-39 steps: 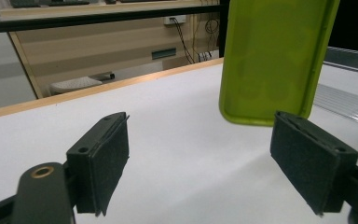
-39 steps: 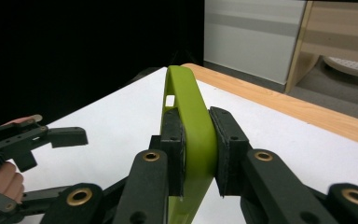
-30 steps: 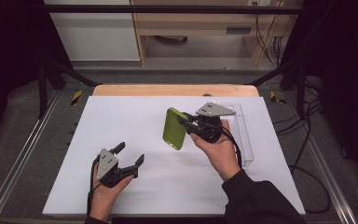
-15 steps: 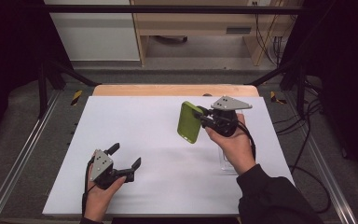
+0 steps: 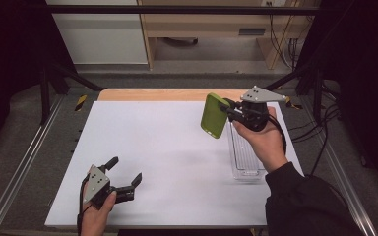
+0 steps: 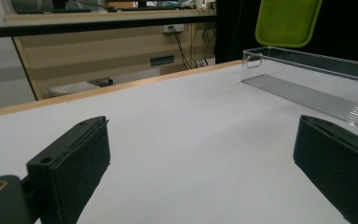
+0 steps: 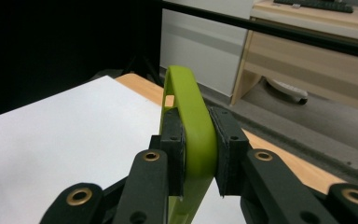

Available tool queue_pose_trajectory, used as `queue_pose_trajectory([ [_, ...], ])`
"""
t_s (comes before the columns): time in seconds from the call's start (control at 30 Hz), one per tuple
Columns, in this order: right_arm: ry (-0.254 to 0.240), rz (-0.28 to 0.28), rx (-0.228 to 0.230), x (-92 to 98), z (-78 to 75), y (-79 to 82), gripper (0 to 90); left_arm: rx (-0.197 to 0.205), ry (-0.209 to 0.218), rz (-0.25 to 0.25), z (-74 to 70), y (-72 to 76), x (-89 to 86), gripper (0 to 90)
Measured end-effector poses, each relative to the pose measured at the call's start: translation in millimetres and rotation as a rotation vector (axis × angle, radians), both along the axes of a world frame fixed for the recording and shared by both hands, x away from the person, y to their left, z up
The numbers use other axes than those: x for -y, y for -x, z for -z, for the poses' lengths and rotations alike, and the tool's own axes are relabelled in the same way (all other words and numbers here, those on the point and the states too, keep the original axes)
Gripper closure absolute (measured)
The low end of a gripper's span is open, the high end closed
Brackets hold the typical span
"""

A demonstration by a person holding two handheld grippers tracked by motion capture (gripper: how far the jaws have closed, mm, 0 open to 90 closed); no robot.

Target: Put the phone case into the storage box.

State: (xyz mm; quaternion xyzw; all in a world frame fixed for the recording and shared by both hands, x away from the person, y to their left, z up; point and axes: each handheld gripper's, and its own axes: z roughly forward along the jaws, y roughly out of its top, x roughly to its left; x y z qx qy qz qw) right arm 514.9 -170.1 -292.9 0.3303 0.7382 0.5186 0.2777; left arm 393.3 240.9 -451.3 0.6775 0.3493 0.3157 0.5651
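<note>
- A white table [image 5: 177,147] is seen before a wooden desk [image 5: 216,34] in a dark room.
- A green phone case [image 5: 214,115] is pinched on edge by the right gripper [image 5: 232,111] and held above a clear tray [image 5: 246,157].
- The left gripper [image 5: 125,179] is kept low near the table's front edge; its jaws, which have just been opening, are spread wide with nothing between them.

The white table [image 5: 177,147] lies bare from left edge to centre. A clear tray [image 5: 246,157] stands at the right, the right gripper [image 5: 231,110] holding a green case [image 5: 214,116] above its far end.
</note>
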Motion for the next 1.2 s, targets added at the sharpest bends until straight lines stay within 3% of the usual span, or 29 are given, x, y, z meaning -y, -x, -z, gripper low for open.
queue_pose_trajectory([
  [0.03, 0.001, 0.004, 0.004, 2.1, -2.8, -1.2, 76.6, -0.017, 0.017, 0.010, 0.6, -0.7, -0.4, 3.3],
  [0.37, 0.002, 0.052, 0.033, 24.2, -18.0, -13.7, 76.6, -0.018, 0.015, 0.005, 1.8, -1.7, -3.0, 3.3],
  [0.5, 0.035, 0.081, 0.044, 34.6, -20.6, -18.0, 76.6, -0.021, 0.017, 0.002, 2.3, -2.3, -4.1, 3.3],
  [0.8, 0.091, 0.159, 0.051, 67.6, -13.0, -30.7, 76.5, -0.034, 0.009, 0.011, 4.3, -3.5, -2.5, 3.3],
  [1.2, 0.110, 0.168, 0.032, 82.3, 1.8, -45.8, 76.5, -0.048, 0.000, 0.019, 6.8, -5.2, -0.9, 3.3],
])
